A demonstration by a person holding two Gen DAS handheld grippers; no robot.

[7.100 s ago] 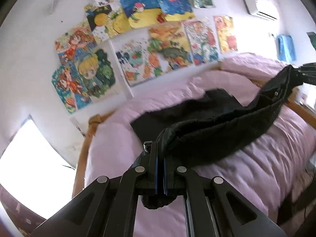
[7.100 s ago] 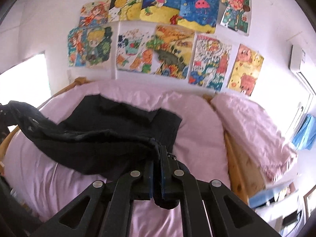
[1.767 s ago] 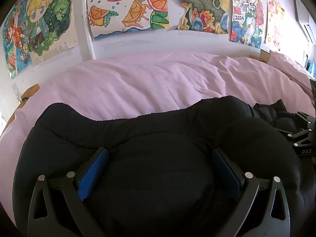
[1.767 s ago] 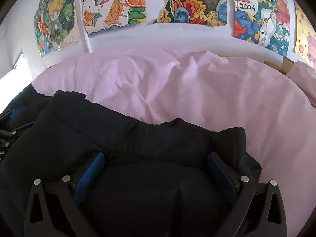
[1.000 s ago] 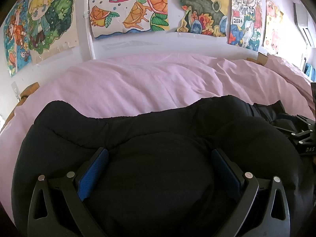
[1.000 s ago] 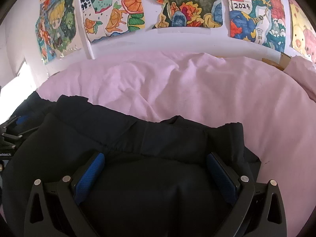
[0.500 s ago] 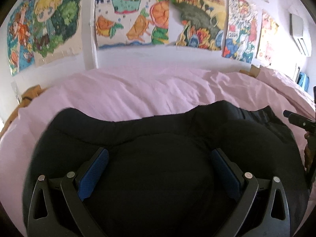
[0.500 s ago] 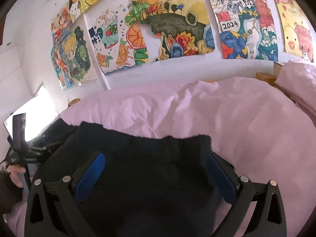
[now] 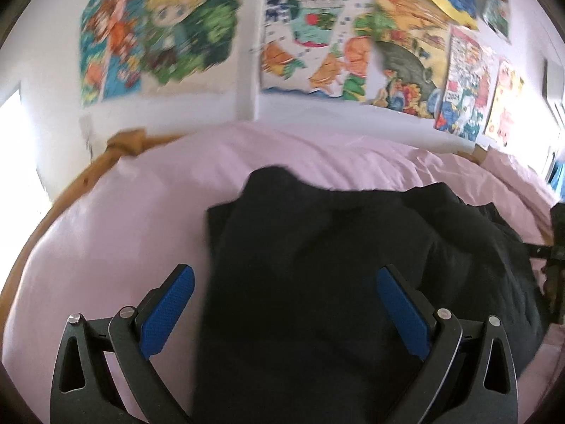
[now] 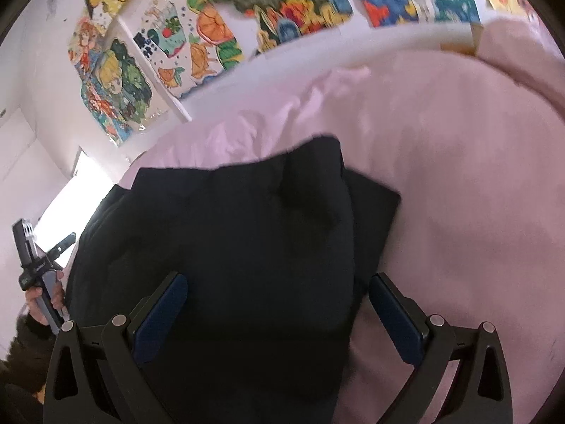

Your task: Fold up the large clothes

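My left claw [image 9: 284,312] spread wide, gripping nothing. My right claw [image 10: 279,312] same. Black garment [image 9: 335,265] lies folded on pink bedspread [image 9: 116,219], below both claws. Bare bedspread left of garment's edge; wooden bed frame [image 9: 81,183] and postered wall [image 9: 247,116] beyond.

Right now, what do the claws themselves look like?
Both claws match: left claw, right claw. Black skeletal linkage arms with triangular cut-outs and silver pivot pins; each finger has a textured blue pad. No cables visible. In the right view, a hand with a dark sleeve grips the left tool.
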